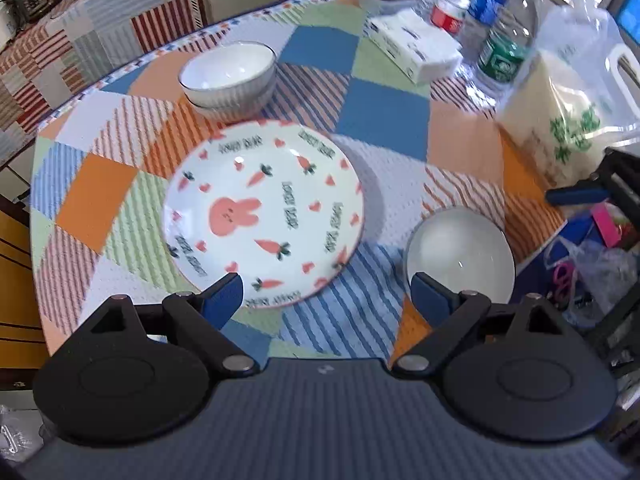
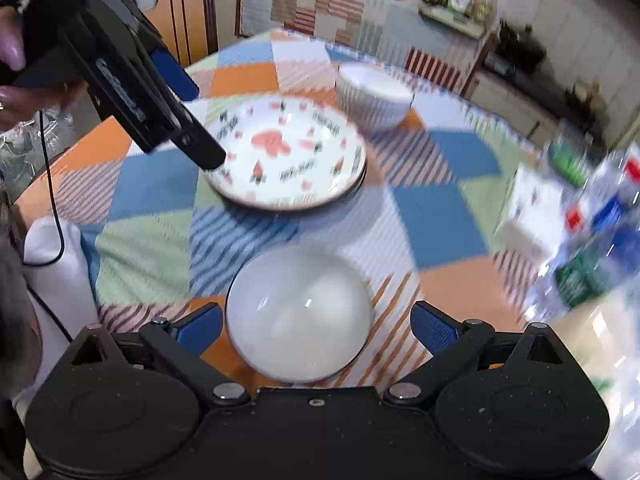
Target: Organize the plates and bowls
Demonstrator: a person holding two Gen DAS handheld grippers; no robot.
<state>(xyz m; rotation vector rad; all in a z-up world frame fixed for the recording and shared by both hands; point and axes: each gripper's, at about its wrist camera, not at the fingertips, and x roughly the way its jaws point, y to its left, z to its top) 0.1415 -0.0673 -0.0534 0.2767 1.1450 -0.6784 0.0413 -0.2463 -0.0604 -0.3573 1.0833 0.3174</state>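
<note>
A white plate with a pink rabbit and carrots (image 1: 264, 214) lies mid-table; in the right wrist view (image 2: 288, 152) it seems to rest on another plate. Behind it stand ribbed white bowls, one stacked in another (image 1: 229, 74) (image 2: 374, 94). A plain white bowl (image 1: 460, 254) (image 2: 300, 312) sits near the table's front edge. My left gripper (image 1: 326, 296) is open and empty, just short of the plate's near rim; it also shows in the right wrist view (image 2: 188, 120). My right gripper (image 2: 316, 330) is open, its fingers either side of the plain bowl, not touching.
The patchwork tablecloth (image 1: 384, 120) covers the table. At the far right stand a tissue pack (image 1: 416, 46), several water bottles (image 1: 504, 40) and a plastic bag (image 1: 560, 120). Cabinets with striped covers (image 2: 340, 4) lie beyond.
</note>
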